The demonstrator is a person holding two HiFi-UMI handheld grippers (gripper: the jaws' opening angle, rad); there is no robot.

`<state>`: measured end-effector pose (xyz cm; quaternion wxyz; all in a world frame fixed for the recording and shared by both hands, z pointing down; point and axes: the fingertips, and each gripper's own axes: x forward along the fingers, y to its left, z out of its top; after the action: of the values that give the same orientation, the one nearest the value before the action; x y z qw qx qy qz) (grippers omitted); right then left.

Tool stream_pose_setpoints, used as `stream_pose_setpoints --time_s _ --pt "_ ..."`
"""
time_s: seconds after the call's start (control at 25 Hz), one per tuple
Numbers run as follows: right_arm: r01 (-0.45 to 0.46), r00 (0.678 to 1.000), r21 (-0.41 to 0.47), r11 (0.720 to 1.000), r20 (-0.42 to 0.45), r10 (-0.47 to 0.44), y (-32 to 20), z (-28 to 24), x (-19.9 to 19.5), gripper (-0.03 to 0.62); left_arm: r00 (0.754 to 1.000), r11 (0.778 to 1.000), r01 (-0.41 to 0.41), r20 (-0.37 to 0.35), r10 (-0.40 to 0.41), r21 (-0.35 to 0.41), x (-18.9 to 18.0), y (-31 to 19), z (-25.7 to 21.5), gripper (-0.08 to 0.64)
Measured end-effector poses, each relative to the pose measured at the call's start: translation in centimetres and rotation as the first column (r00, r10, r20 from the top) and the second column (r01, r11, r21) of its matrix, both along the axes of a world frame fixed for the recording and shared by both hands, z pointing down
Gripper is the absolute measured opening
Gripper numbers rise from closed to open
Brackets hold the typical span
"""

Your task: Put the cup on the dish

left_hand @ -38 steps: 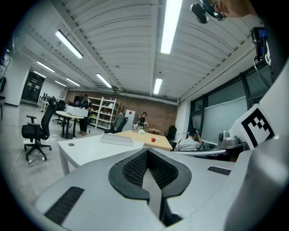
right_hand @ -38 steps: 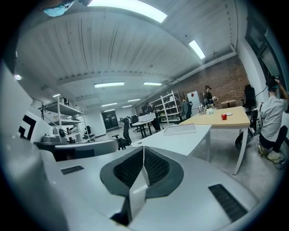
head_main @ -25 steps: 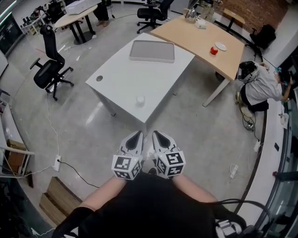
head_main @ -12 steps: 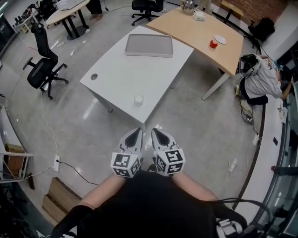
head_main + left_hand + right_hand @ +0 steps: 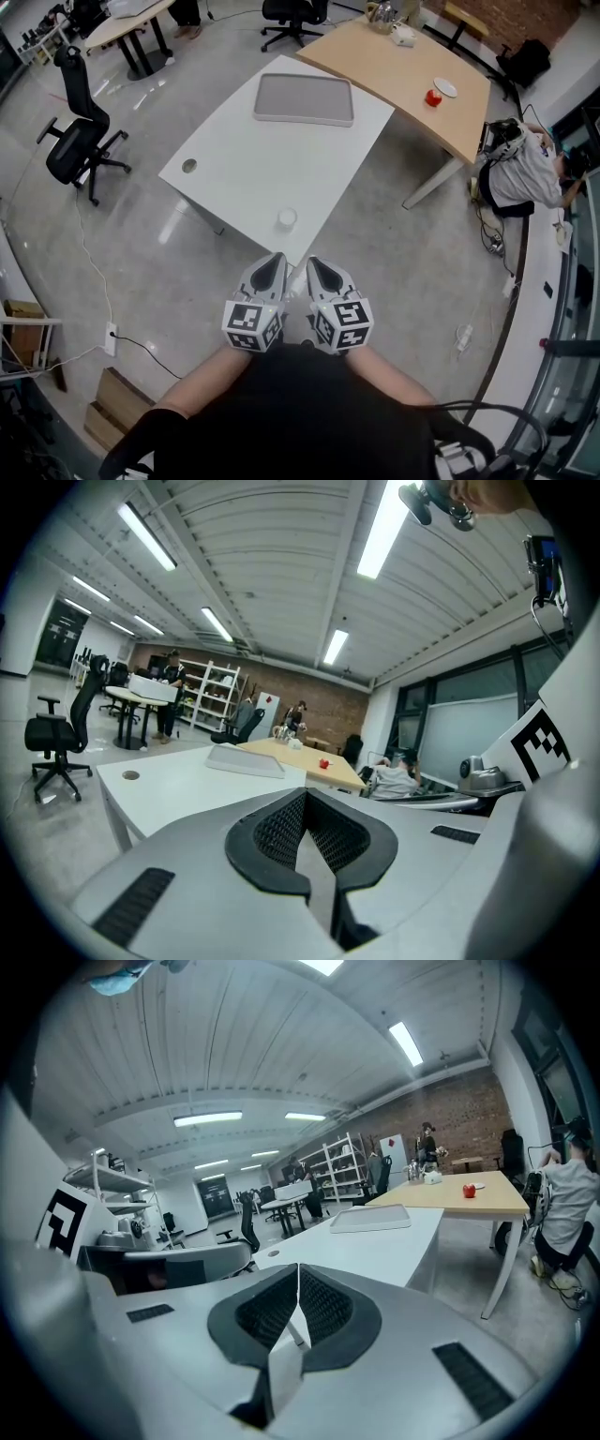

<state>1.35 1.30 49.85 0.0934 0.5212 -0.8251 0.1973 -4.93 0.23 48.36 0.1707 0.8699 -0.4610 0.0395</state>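
In the head view, a red cup (image 5: 432,97) stands on the far wooden table (image 5: 394,70), just left of a small white dish (image 5: 445,88). The cup also shows as a small red spot in the left gripper view (image 5: 323,762) and the right gripper view (image 5: 469,1191). My left gripper (image 5: 275,260) and right gripper (image 5: 315,263) are side by side at the near corner of a white table (image 5: 234,169), far from the cup. Both are shut and hold nothing, as the left gripper view (image 5: 303,795) and the right gripper view (image 5: 298,1268) show.
A grey tray (image 5: 303,98) lies at the white table's far end, and a small white round object (image 5: 287,217) sits near its near corner. A black office chair (image 5: 73,145) stands left. A person (image 5: 525,173) crouches on the floor to the right of the wooden table.
Both grippers have come closer to the white table's near corner, still side by side and shut. The cup and dish have not moved.
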Motion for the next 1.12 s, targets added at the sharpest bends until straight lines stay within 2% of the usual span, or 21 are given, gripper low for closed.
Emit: stream_pose_setpoints --time_s 0.56,0.88,1.12 --pt "-0.043 0.998 0.032 0.999 -0.046 0.044 -6.1 -1.8 -4.3 0.014 0.997 0.997 -0.068 -0.027 0.069 0.039 -4.1 -6.7 -1.6 -0.003" --pt "-0.062 0.996 0.029 0.998 -0.065 0.064 -7.2 -1.4 -6.2 0.014 0.994 0.995 -0.092 -0.048 0.094 0.038 -5.9 -8.5 -1.2 -0.003" --pt "-0.069 0.995 0.019 0.997 -0.073 0.071 -7.4 -1.2 -6.2 0.014 0.994 0.995 -0.097 -0.052 0.098 0.023 -6.0 -8.7 -0.5 -0.003"
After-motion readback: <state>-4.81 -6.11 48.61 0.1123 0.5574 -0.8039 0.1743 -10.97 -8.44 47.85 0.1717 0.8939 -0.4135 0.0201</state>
